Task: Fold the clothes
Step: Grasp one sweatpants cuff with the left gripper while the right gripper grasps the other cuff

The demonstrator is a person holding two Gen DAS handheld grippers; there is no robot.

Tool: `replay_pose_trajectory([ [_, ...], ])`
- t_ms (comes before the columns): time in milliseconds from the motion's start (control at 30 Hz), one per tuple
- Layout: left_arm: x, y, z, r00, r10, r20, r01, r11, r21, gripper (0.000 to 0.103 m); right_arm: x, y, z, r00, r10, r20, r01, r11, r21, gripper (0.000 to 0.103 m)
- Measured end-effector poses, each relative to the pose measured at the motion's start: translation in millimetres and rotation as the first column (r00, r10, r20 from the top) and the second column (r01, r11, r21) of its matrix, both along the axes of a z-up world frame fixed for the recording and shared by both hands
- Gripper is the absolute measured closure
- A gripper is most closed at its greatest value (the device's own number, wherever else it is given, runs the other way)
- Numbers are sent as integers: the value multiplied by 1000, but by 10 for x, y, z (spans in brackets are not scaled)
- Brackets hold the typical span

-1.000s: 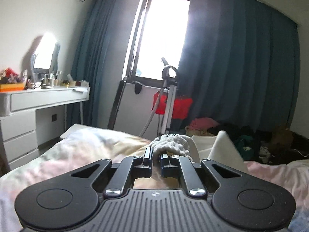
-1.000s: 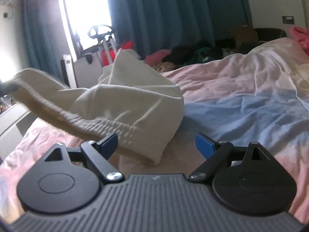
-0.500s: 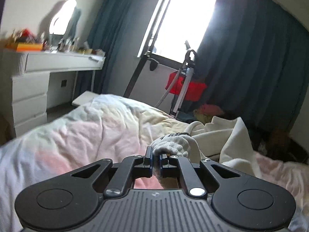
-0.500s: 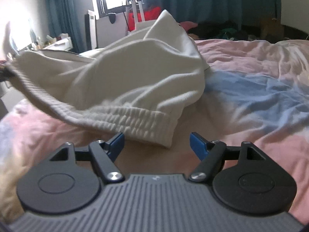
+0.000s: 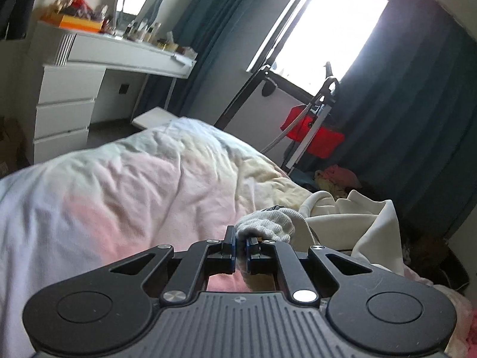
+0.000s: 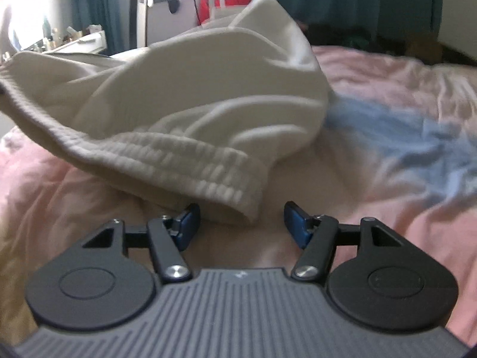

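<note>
One cream garment (image 6: 190, 89) with a ribbed waistband lies rumpled on one pink and blue duvet (image 6: 387, 137). The left gripper (image 5: 241, 246) is clamped on one end of the waistband; the right gripper (image 6: 241, 219), jaws spread wide, sits just before the waistband's other corner (image 6: 238, 185). Pinching that corner squarely, through all layers, would likely let the garment be pulled taut. Two grippers, one garment

Bright window (image 5: 325, 26) between dark teal curtains (image 5: 411, 113), white dressing table (image 5: 89, 68) beside bed (image 5: 119, 185).

Open duvet (image 6: 402, 137) right — garment (image 6: 184, 95) left
</note>
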State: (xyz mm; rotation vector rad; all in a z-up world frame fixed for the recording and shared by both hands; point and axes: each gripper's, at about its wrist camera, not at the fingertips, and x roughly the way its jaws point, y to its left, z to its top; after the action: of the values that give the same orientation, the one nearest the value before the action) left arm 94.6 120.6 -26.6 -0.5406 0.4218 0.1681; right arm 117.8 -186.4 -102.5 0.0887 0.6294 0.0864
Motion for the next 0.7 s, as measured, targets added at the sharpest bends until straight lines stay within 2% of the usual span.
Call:
replay_pose_trajectory([
  [33,8,20,-9,1000,3,-6,-3,1000,-9,97,11,-23,-10,1000,-7,-11,7,1000,7,39],
  [67,15,35,-19,1000,6,-11,-6,1000,-13,97,17,-43,-10,1000,-13,-15,13,1000,13,45],
  [100,22,42,-28,1000,8,-14,-9,1000,-17,97,6,-54,21,1000,-14,3,13,1000,18,53],
  [133,28,47,-40,1000,10,-17,-11,1000,-20,96,-5,-65,53,1000,-14,21,14,1000,23,56],
  [233,42,32,-78,1000,5,-26,-6,1000,-19,96,-39,-98,148,997,-18,74,15,999,37,75],
  [267,43,18,-88,1000,3,-29,-4,1000,-15,96,-50,-110,179,996,-19,92,15,999,42,86],
  [333,36,1,-94,1000,1,-31,-1,1000,-3,96,-73,-132,243,992,-22,128,15,999,52,93],
  [433,37,7,-70,1000,-12,-26,12,1000,-8,96,-123,-168,350,983,-27,181,15,998,67,93],
  [567,-35,32,-72,998,-58,-20,58,998,-18,96,-442,-267,692,967,-42,252,19,995,94,94],
  [633,-109,66,-77,996,-85,-36,83,995,-55,96,-603,-308,854,958,-47,283,19,995,102,94],
  [700,-183,91,-81,993,-109,-54,104,991,-81,96,-786,-282,918,959,-21,284,4,998,60,94],
])
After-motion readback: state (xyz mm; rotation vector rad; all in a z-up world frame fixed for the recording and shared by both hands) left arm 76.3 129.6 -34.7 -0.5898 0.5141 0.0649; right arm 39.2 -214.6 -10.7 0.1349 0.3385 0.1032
